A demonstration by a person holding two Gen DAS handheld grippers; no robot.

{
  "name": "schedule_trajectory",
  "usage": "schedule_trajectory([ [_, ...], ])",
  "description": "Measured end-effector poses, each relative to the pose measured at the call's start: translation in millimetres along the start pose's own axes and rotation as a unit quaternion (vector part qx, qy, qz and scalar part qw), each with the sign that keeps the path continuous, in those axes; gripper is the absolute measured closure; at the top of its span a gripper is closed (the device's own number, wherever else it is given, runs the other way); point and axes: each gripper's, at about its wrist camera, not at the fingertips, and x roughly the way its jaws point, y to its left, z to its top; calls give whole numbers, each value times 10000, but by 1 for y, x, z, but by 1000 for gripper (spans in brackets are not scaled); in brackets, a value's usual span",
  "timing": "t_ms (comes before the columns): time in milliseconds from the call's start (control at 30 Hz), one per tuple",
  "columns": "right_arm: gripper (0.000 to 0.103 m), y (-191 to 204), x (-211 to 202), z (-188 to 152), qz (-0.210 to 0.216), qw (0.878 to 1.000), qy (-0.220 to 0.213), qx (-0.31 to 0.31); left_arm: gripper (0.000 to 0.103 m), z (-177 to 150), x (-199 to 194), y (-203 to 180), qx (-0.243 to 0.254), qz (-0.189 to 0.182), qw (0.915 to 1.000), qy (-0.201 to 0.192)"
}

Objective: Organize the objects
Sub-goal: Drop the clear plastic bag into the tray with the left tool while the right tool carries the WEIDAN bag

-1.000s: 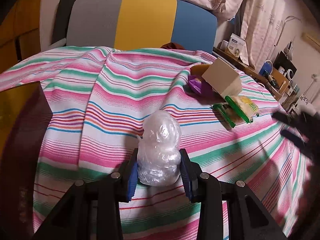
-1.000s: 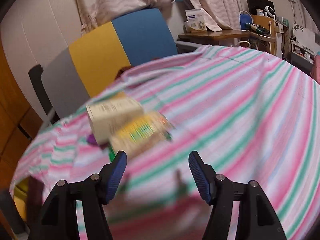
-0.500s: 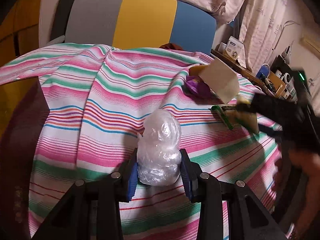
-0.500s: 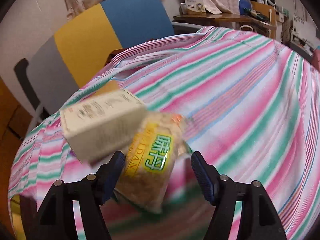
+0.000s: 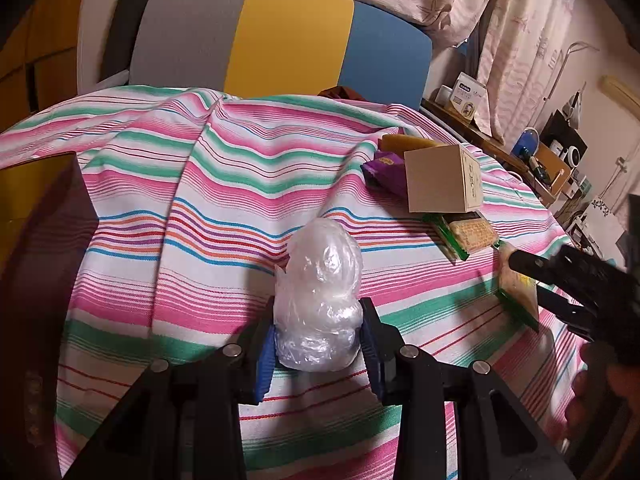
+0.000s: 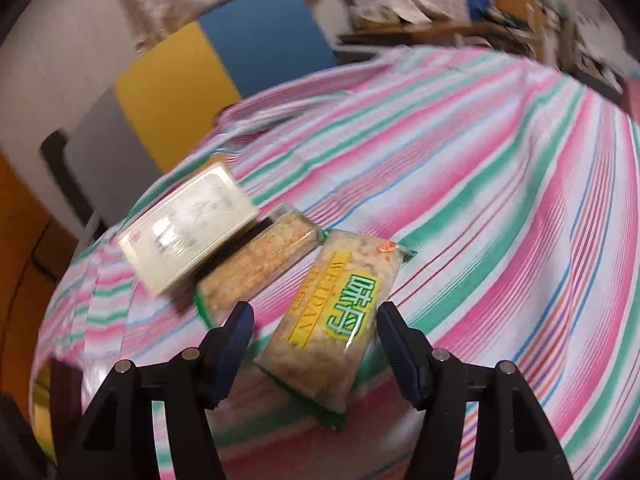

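My left gripper (image 5: 319, 346) is shut on a crumpled clear plastic bag (image 5: 320, 300), held upright on the striped cloth (image 5: 224, 208). My right gripper (image 6: 314, 340) is open, its jaws standing either side of a green-edged cracker packet (image 6: 332, 320) that lies on the cloth; the same gripper and packet (image 5: 518, 288) show at the right of the left wrist view. A second cracker packet (image 6: 256, 268) and a beige box (image 6: 188, 228) lie just beyond, the box resting partly on that packet.
A purple packet (image 5: 384, 172) and a yellow item (image 5: 404, 143) lie behind the box (image 5: 440, 180). A dark brown and yellow container (image 5: 36, 232) stands at the left edge. A grey, yellow and blue chair back (image 5: 280, 36) stands behind; a cluttered desk (image 5: 500, 144) is at right.
My right gripper has come down over the near cracker packet, which now lies apart from the box and the other packet. The left gripper still holds the bag in place.
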Motion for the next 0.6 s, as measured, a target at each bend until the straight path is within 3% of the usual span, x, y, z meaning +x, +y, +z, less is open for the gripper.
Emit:
schedule_trajectory([
  [67,38,4,6,3,-195,9998,-24,69,65,0,0,0,-1,-2,10000,2],
  [133,38,14,10,1,-446,9986,-71,-292,65,0,0,0,-7,-9,10000,1],
  [200,48,21,11,-7,-654,9947,-168,-778,65,0,0,0,-8,-11,10000,1],
  [300,57,10,1,-12,-464,9962,-254,-695,65,0,0,2,-25,-31,10000,2],
  [600,61,6,-34,-57,126,9951,-495,-848,65,1,0,2,-29,-49,10000,5],
])
